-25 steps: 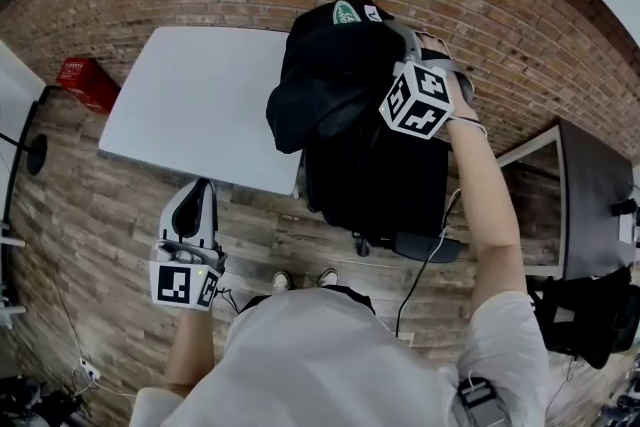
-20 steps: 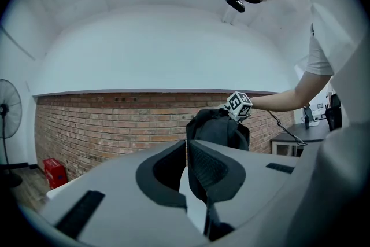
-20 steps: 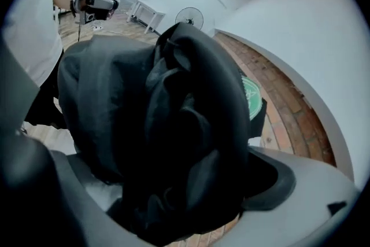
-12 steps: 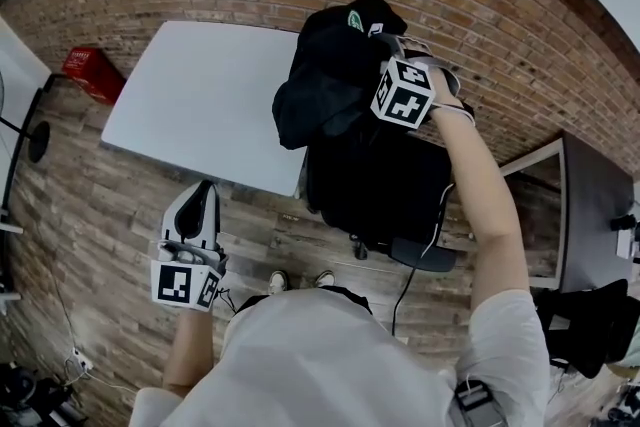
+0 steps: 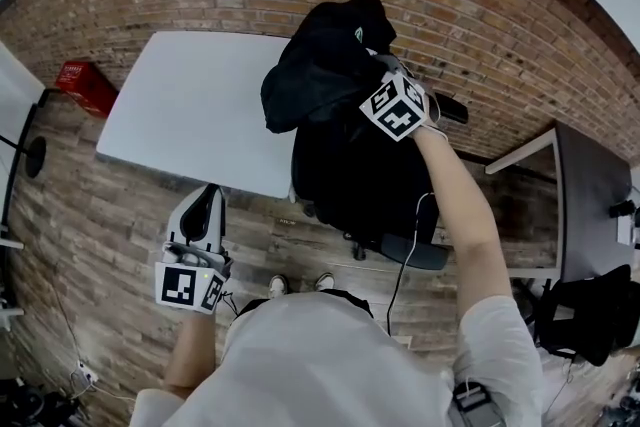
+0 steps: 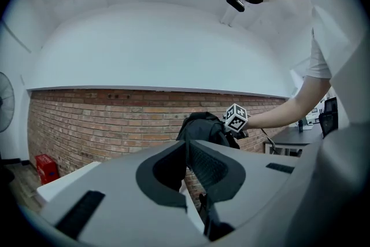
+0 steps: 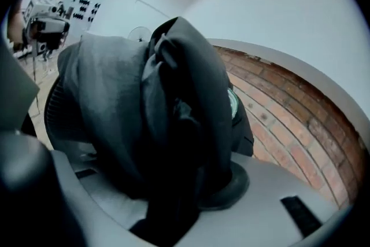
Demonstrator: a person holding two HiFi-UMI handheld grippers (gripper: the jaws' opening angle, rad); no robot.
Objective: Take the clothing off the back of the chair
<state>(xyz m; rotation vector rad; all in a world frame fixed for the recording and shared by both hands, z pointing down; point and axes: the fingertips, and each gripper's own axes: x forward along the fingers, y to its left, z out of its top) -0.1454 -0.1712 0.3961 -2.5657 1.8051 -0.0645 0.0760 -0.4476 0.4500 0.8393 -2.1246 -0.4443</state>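
Observation:
A black garment (image 5: 320,65) with a small green logo lies bunched over the top of a black office chair (image 5: 370,185); part of it hangs toward the table. My right gripper (image 5: 378,70) reaches into it from the right, below its marker cube. Its jaws have just been closing, and in the right gripper view they (image 7: 179,182) pinch a thick fold of the dark cloth (image 7: 173,101). My left gripper (image 5: 203,207) is held low at the left, well away from the chair, its jaws (image 6: 193,182) together and empty. From there the garment (image 6: 202,127) shows in the distance.
A white table (image 5: 190,105) stands left of the chair against the brick wall (image 5: 500,25). On the floor by the wall is a red box (image 5: 85,80). A dark desk (image 5: 590,205) and a black bag (image 5: 590,315) are at the right. A cable hangs under my right arm.
My right gripper has rolled and sunk a little into the garment, and its jaws have closed on the cloth. The bundle has shifted left. The left gripper has stayed put.

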